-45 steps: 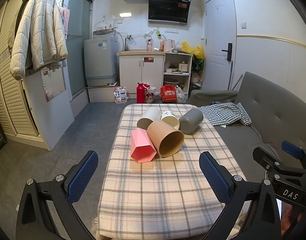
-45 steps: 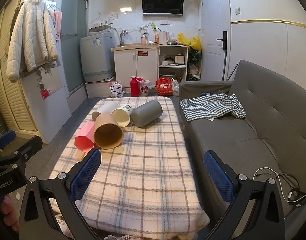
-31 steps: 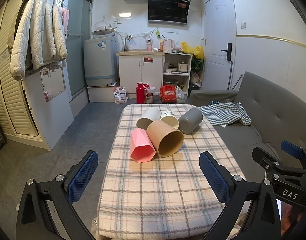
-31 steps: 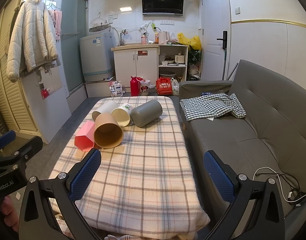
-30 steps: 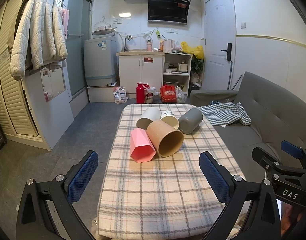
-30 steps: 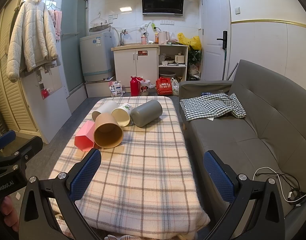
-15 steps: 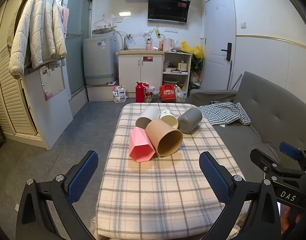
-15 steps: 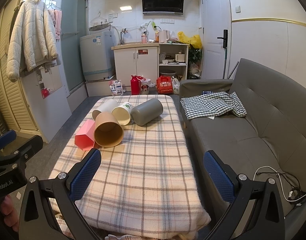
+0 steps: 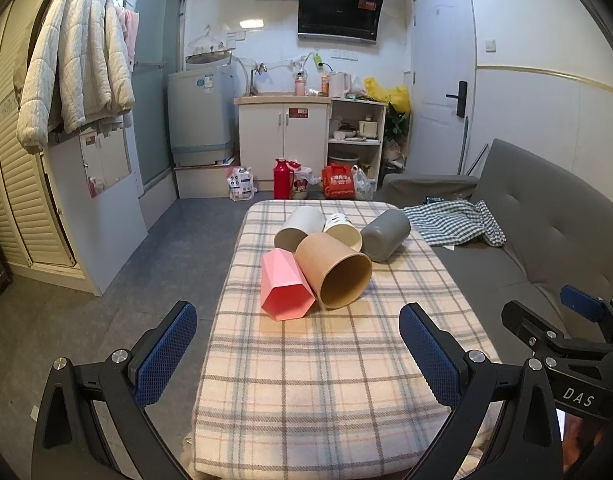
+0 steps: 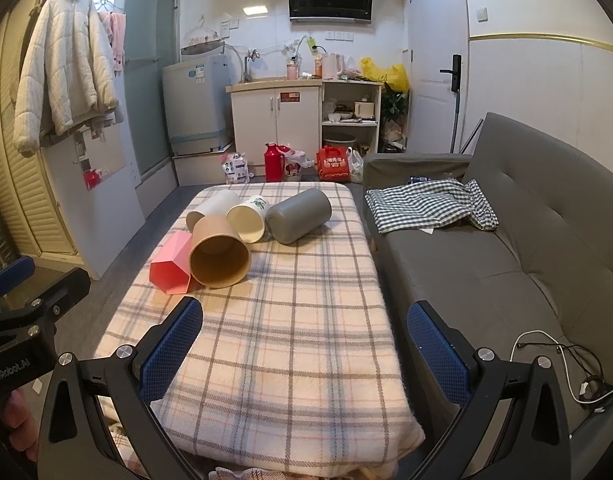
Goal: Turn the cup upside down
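Note:
Several cups lie on their sides on a plaid-covered table (image 9: 326, 380): a pink hexagonal cup (image 9: 282, 286), a large tan cup (image 9: 334, 270), a white cup (image 9: 300, 226), a cream printed cup (image 9: 344, 232) and a grey cup (image 9: 386, 234). They also show in the right wrist view: pink (image 10: 172, 262), tan (image 10: 218, 250), white (image 10: 212, 208), cream (image 10: 248, 218), grey (image 10: 300, 214). My left gripper (image 9: 298, 354) is open and empty, above the table's near end. My right gripper (image 10: 304, 346) is open and empty, short of the cups.
A grey sofa (image 10: 526, 240) with a checked cloth (image 10: 430, 204) runs along the table's right side. A white cable (image 10: 562, 364) lies on its seat. Bags and a red flask (image 9: 282, 178) stand on the floor beyond the table, before a cabinet (image 9: 284, 132).
Both grippers have drifted slightly; the view shifts a little. The cups have not moved. Both grippers stay open.

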Available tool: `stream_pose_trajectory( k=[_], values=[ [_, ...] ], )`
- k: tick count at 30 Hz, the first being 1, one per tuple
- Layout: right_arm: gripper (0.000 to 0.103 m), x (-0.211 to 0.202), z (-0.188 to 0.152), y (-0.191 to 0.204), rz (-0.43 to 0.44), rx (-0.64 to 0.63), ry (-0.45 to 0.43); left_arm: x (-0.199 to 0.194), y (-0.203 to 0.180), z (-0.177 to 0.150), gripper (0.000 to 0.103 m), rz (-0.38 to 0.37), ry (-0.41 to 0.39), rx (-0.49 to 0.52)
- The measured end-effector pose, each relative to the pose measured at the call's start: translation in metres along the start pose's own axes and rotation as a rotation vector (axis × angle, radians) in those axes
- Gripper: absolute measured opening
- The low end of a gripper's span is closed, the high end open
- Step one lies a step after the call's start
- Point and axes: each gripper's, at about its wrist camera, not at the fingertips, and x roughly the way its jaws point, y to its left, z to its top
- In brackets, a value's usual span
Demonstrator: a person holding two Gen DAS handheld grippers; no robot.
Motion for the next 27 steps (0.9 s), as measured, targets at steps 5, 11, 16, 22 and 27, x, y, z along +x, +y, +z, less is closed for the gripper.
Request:
stream_pose_trajectory(
  k=[5, 11, 16, 22, 27],
  values=[
    [0.103, 0.012, 0.004, -0.002, 0.005, 0.011, 0.027, 0.016, 0.001, 0.001, 0.103, 0.013, 0.023, 0.017],
    [0.103, 0.041, 0.020, -0.010, 0.006, 0.045, 0.078, 0.049, 0.006, 0.009, 0.103, 0.033, 0.071, 0.020],
    [0.103, 0.083, 0.052, -0.017, 0.018, 0.090, 0.113, 0.084, 0.011, 0.025, 0.103, 0.051, 0.095, 0.003],
    [0.103, 0.145, 0.091, -0.010, 0.010, 0.090, 0.135, 0.133, 0.014, 0.045, 0.103, 0.066, 0.120, -0.008],
    [0.103, 0.207, 0.117, 0.000, -0.028, 0.104, 0.200, 0.176, 0.017, 0.061, 0.103, 0.067, 0.136, -0.007]
  ],
)
